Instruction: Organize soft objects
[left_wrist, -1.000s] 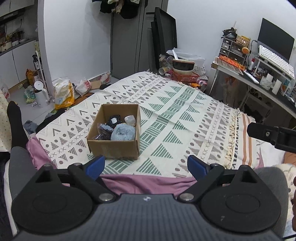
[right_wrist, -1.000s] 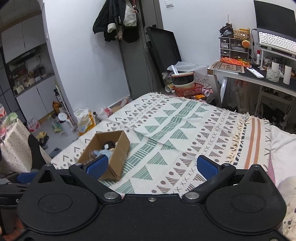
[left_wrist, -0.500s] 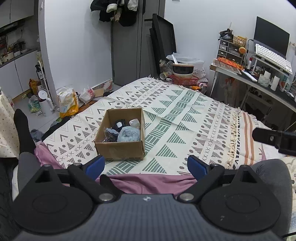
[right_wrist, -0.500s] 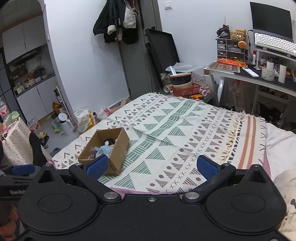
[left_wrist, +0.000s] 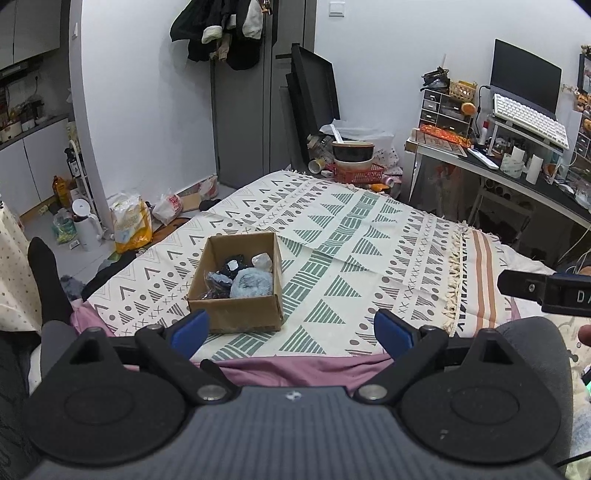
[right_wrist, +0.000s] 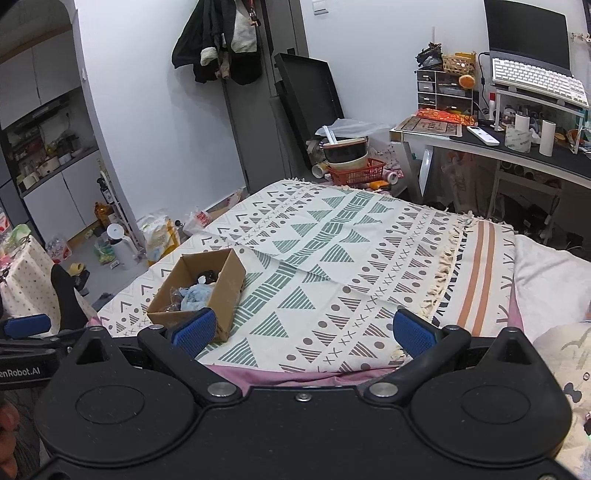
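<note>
An open cardboard box (left_wrist: 236, 317) (right_wrist: 229, 295) sits on the patterned bedspread (left_wrist: 354, 236) (right_wrist: 332, 236) near its left front corner. Inside lie a pale blue rolled cloth (left_wrist: 252, 283) (right_wrist: 195, 297), dark bundles (left_wrist: 231, 266) and a small whitish piece (left_wrist: 263, 261). My left gripper (left_wrist: 291, 330) hangs open above the bed's near edge, the box just beyond its left fingertip. My right gripper (right_wrist: 302, 331) is open too, farther right, with the box beside its left fingertip. Neither holds anything.
A desk (right_wrist: 517, 151) with keyboard, monitor and clutter stands at the right. A red basket with bowls (left_wrist: 356, 164) sits past the bed's far end. Bags and bottles litter the floor (left_wrist: 122, 221) at the left. A person's leg in a black sock (left_wrist: 48, 280) rests at left.
Both grippers have drawn back and risen, so the box and bed look smaller and lower in both views. Both stay open and empty.
</note>
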